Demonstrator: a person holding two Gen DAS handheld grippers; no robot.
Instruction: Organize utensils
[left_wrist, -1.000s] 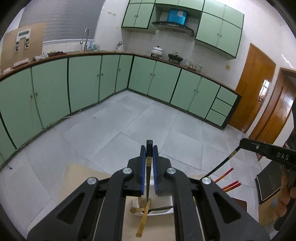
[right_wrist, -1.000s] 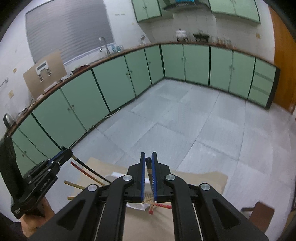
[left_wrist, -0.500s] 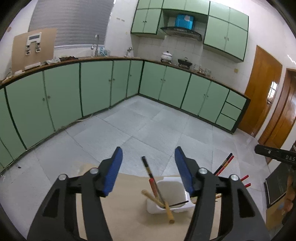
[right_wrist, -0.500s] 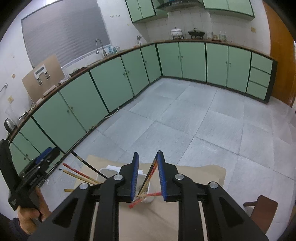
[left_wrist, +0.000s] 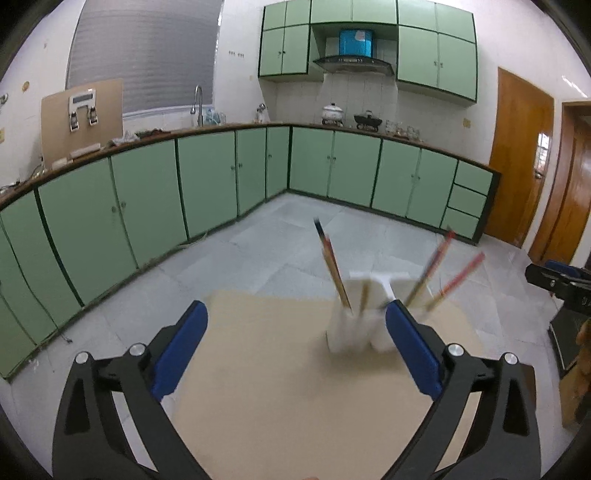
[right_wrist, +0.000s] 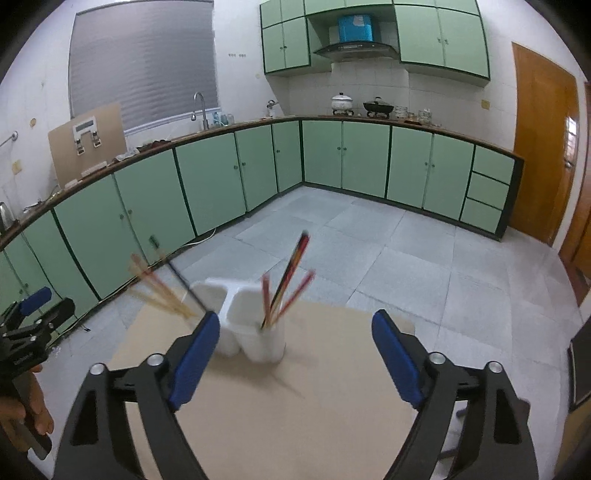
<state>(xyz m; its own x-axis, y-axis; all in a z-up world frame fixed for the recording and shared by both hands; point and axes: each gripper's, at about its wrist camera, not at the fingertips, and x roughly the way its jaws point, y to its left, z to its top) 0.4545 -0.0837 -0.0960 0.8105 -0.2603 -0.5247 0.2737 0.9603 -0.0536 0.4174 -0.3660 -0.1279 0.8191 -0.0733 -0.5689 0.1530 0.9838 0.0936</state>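
Note:
A white two-compartment holder (left_wrist: 356, 325) (right_wrist: 255, 325) stands on a tan table (left_wrist: 295, 387) (right_wrist: 314, 387). Several chopsticks stand tilted in it: a black-and-tan pair (left_wrist: 332, 266) in the left compartment, red and black ones (left_wrist: 436, 266) (right_wrist: 291, 273) in the right one. In the right wrist view, tan and black sticks (right_wrist: 162, 288) lean left. My left gripper (left_wrist: 295, 343) is open and empty, back from the holder. My right gripper (right_wrist: 295, 354) is open and empty. Both views are blurred.
The table stands on a grey tiled kitchen floor (right_wrist: 369, 236), ringed by green cabinets (left_wrist: 207, 184). Wooden doors (left_wrist: 521, 155) are at the right. A dark stool or chair (right_wrist: 580, 369) is by the table's right side.
Both grippers opened and let go of their chopsticks, which now stand in the holder. Both grippers pulled back from the holder.

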